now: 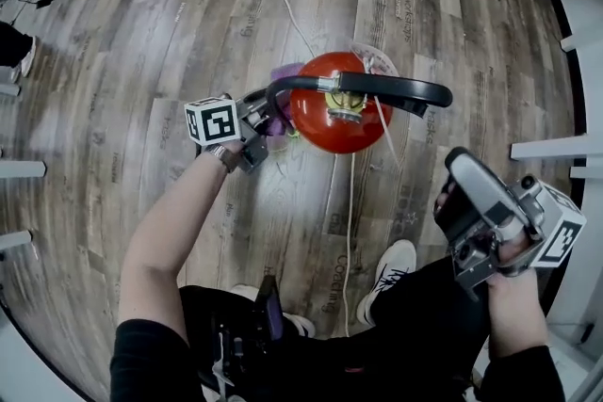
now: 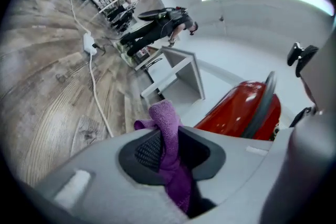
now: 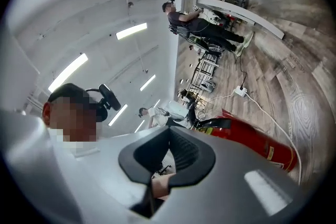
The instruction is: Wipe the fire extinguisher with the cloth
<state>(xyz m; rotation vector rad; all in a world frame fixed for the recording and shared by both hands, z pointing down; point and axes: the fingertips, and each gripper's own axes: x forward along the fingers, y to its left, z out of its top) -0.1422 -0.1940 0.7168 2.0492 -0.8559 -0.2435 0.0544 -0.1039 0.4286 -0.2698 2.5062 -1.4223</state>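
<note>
Head view: the fire extinguisher (image 1: 334,122) stands upright on the wooden floor (image 1: 141,61) in front of the person's legs, seen from above, with its black hose (image 1: 396,88) arching over the red dome. The left gripper (image 1: 267,120) is at its left shoulder and purple cloth (image 1: 283,73) shows between the 2. I cannot tell from here whether the cloth touches the red shell. The right gripper (image 1: 471,185) hangs well apart, off to the right over the person's knee. A white cable (image 1: 350,202) runs along the floor past the base.

Left gripper view: the gripper (image 2: 173,157) is clamped on the cloth (image 2: 165,118), and a loose tuft stands up past the pads. The red body (image 2: 239,110) lies beyond and to the right, near the tuft but with a gap showing. To wipe well, I judge that the tuft, not the grey jaw shell, should meet the paint. Long strokes around the shoulder and down the flank would suit, kept clear of the hose and valve so the cloth does not snag.

Right gripper view: its 2 jaws are together with nothing held, and the red cylinder (image 3: 257,141) lies off to the lower right. This gripper (image 3: 167,157) could probably steady the handle, since a sideways push may tip or spin the standing cylinder.
</note>
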